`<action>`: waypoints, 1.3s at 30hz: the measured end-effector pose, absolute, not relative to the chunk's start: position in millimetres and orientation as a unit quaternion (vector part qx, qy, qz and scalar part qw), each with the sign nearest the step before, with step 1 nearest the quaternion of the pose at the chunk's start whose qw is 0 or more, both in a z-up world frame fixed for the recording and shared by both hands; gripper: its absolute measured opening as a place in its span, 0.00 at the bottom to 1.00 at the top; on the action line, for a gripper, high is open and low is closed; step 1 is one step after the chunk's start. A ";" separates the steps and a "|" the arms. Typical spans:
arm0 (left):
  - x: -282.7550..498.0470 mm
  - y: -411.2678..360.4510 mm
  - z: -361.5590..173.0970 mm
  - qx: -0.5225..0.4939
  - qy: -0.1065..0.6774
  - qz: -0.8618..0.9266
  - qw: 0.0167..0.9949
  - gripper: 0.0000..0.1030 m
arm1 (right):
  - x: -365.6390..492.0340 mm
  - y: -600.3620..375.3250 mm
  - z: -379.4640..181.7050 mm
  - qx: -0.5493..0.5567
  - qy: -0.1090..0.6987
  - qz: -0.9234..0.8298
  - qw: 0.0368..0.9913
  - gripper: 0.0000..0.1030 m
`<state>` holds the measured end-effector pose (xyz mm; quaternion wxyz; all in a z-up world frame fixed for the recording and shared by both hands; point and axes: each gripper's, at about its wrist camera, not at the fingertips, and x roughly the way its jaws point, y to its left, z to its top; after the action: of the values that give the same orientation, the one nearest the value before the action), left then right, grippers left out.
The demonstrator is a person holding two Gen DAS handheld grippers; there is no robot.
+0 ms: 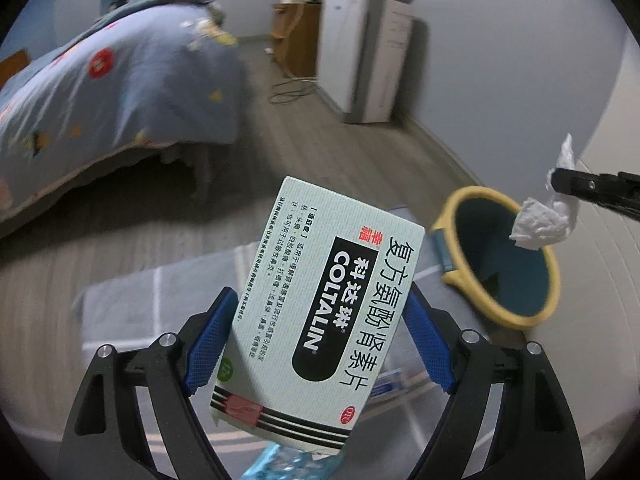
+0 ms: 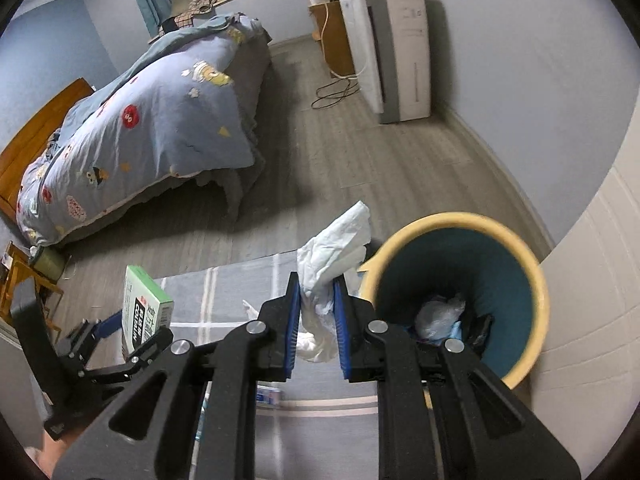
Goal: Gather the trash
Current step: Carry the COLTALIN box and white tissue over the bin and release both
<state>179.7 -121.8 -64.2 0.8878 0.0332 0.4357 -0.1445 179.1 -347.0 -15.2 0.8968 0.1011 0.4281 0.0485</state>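
Blue pads of the left gripper (image 1: 318,338) pinch one medicine box (image 1: 320,308) by its two long edges, jaws spread wide to take its width. That box is pale green with a black COLTALIN label, and its long axis runs away from the gripper along the fingers, leaning a little to one side, the striped end nearest the wrist and the plain end pointing out toward the floor. From the right wrist view the same box (image 2: 146,306) stands nearly upright in the air, off to the left above a grey rug (image 2: 240,292) with pale stripes.

Over on the other side, the right gripper (image 2: 316,312) has its jaws pressed close on one crumpled white tissue (image 2: 336,248). Its loose end sticks up and forward past the fingertips, and the rest bunches down between the pads.

One round bin (image 2: 536,280), yellow-rimmed and teal inside, stands on the floor just to the right of the tissue, near the wall. Some trash lies at its bottom, a clear crinkled wrapper (image 2: 440,312) among it. Seen from the left wrist, the tissue (image 1: 544,220) hangs in front of the bin's mouth.

Behind all this stands one bed (image 2: 160,128) with a blue patterned quilt.
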 end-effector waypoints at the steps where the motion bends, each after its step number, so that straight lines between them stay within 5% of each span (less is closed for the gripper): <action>1: 180.8 -131.1 -58.9 0.044 0.432 -0.152 0.888 0.80 | 179.0 -355.3 -10.6 0.097 0.424 0.045 0.899 0.15; 10: 179.6 -160.7 -20.0 0.101 0.400 -0.223 0.883 0.80 | 173.9 -458.2 -4.8 0.099 0.418 -0.032 0.902 0.15; 39: 186.5 -265.9 -131.7 0.140 0.477 -0.307 0.811 0.80 | 196.9 -515.6 -128.1 0.144 0.544 -0.072 0.824 0.15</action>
<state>186.5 -265.9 -131.7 0.8114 0.1402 0.4770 -0.3075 196.9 -515.6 -128.1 0.8237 0.1444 0.5435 -0.0724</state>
